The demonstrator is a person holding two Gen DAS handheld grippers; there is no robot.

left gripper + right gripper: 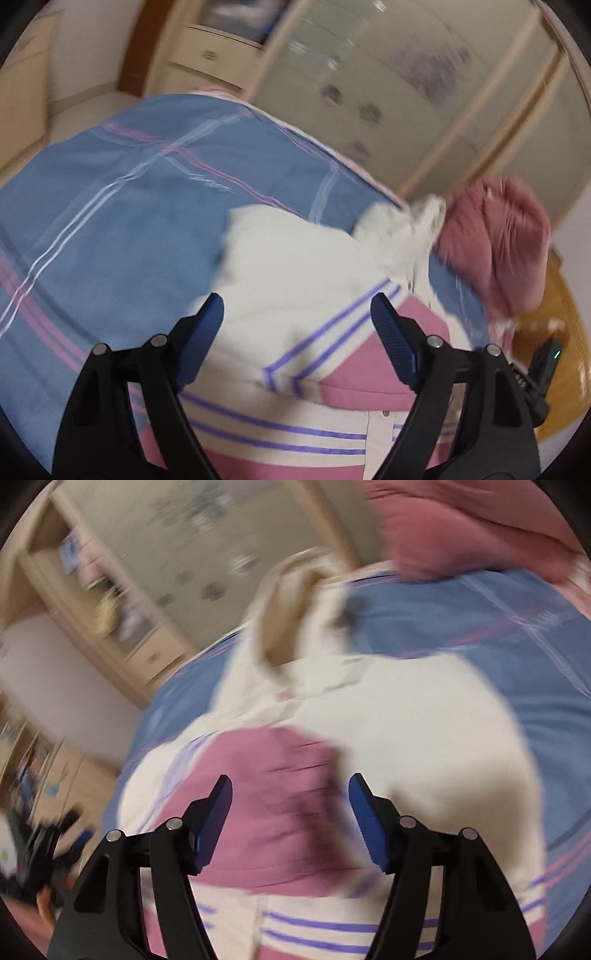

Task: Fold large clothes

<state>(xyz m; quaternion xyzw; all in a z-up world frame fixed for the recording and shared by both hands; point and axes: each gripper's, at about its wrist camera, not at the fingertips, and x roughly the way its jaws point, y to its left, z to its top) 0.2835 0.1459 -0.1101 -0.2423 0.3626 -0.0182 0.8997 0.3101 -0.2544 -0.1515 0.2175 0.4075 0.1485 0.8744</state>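
On the bed, in the left wrist view, a cream, pink and purple-striped garment [295, 295] lies partly folded on a blue plaid bedspread [110, 206]. The left hand-held gripper [297, 310] hangs above the garment with its blue-padded jaws spread wide and nothing between them; the pads touch no cloth. A folded cream panel lies over the pink band, and purple stripes run across the lower portion nearest the camera. A pink pillow [498, 243] sits at the far right edge of the bed, touching the garment's cream end. A pale wardrobe [424, 74] with frosted doors stands behind the bed, and a set of drawers [210, 55] to its left. The picture is motion-blurred.

In the right wrist view, heavier blur applies. The right hand-held gripper [291, 786] stands open over the garment's [424, 720] pink band, jaws apart and empty. The collar end lies farther off, toward the wardrobe [221, 528]. The bedspread [498, 627] shows to the right, and the pillow [461, 528] lies at the upper right.
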